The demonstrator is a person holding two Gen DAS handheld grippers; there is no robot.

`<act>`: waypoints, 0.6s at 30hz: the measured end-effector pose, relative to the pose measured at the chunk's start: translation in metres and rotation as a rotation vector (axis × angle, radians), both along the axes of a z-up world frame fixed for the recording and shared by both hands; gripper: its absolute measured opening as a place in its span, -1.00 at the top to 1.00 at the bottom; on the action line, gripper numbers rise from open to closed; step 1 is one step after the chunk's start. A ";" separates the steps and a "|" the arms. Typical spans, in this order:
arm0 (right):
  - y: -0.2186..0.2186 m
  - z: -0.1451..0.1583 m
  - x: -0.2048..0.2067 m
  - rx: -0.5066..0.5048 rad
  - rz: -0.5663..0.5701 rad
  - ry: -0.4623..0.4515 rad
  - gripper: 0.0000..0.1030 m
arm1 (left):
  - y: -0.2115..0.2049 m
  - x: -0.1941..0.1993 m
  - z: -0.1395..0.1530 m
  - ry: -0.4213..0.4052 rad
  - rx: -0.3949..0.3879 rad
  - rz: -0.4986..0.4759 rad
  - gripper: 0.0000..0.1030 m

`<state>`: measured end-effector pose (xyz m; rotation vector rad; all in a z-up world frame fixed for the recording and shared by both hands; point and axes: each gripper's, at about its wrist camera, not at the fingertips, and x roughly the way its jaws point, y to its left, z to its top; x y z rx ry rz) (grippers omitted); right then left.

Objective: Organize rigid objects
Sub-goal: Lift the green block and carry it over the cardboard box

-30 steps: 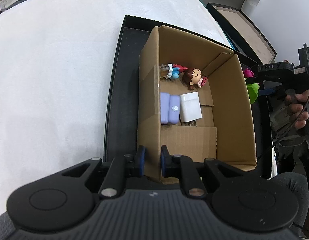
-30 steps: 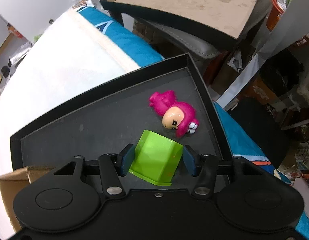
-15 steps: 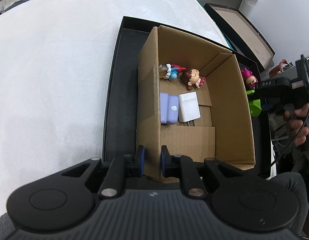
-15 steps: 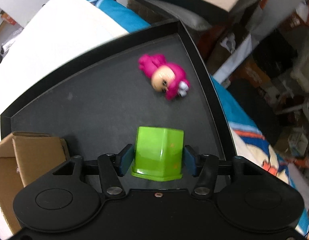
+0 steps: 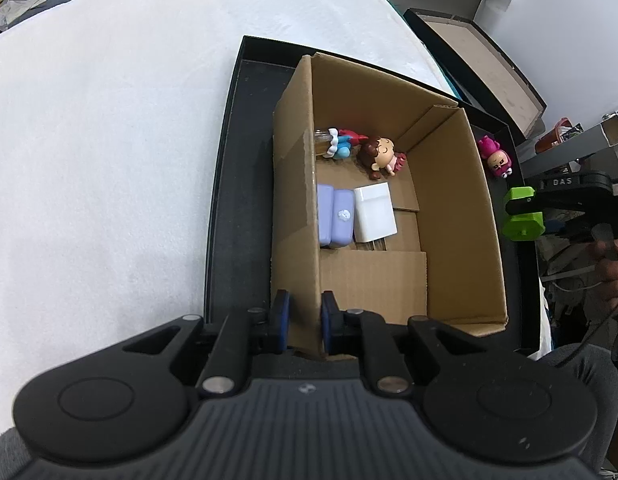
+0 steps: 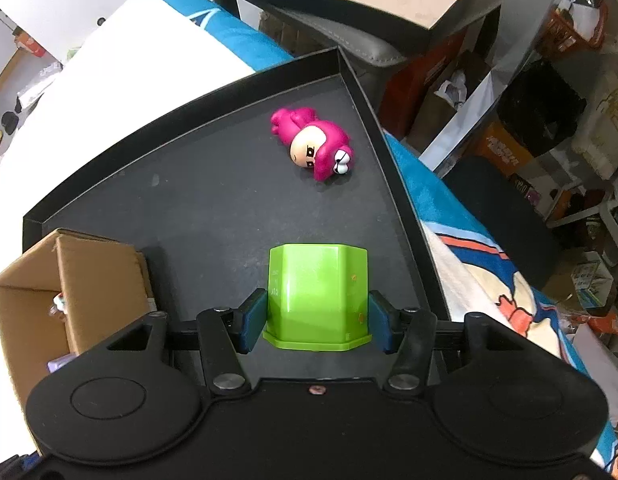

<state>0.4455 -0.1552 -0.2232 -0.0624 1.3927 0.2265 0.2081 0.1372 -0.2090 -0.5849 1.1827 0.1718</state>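
White cloth (image 5: 109, 140) covers the table, and on it sits a black tray (image 6: 213, 208) that holds a cardboard box (image 5: 461, 216) near its middle. Inside the box lie two dolls (image 5: 381, 156), a purple case (image 5: 335, 216) and a white block (image 5: 375, 214). Pinched on the box's near wall, the left gripper (image 5: 301, 322) has its pads pressed almost together on the cardboard, which looks like bracing. Gripped across its flat sides by the right gripper (image 6: 318, 320) is a green cup (image 6: 319, 292), rim toward the camera, hanging over bare tray just right of the box. A pink figure (image 6: 313, 144) lies on its side near the tray's far right corner, well apart from the cup. The step in hand looks like carrying the cup into the box. To do it well, lift the cup clear of the right wall before crossing, since a low pass could catch the rim and shove the box. Aim for the open floor on the right half, beside the white block, away from the dolls. Lower it close to the floor before spreading the pads, so the hard cup does not bounce or roll. Hold the left pinch firm until the release is done.
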 end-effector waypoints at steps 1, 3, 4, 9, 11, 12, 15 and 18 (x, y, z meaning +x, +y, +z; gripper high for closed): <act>0.000 0.003 -0.002 0.000 0.006 -0.006 -0.02 | 0.000 0.000 0.000 -0.002 0.000 0.000 0.71; 0.001 0.009 -0.006 -0.003 0.023 -0.018 -0.02 | 0.000 -0.001 0.001 -0.007 -0.002 -0.001 0.72; 0.002 0.013 -0.008 -0.003 0.035 -0.024 -0.02 | 0.001 -0.002 0.002 -0.009 -0.002 -0.001 0.72; 0.010 0.035 -0.016 -0.013 0.102 -0.062 -0.02 | 0.001 -0.004 0.003 -0.015 -0.004 -0.006 0.72; 0.012 0.041 -0.018 -0.010 0.116 -0.071 -0.02 | 0.001 -0.004 0.003 -0.017 -0.003 -0.008 0.73; 0.013 0.045 -0.019 -0.006 0.121 -0.072 -0.02 | 0.001 -0.004 0.003 -0.018 -0.002 -0.010 0.72; 0.016 0.051 -0.021 -0.011 0.145 -0.087 -0.02 | 0.001 -0.003 0.003 -0.020 0.001 -0.012 0.73; 0.023 0.058 -0.025 -0.014 0.169 -0.099 -0.02 | 0.000 -0.004 0.003 -0.025 0.000 -0.014 0.73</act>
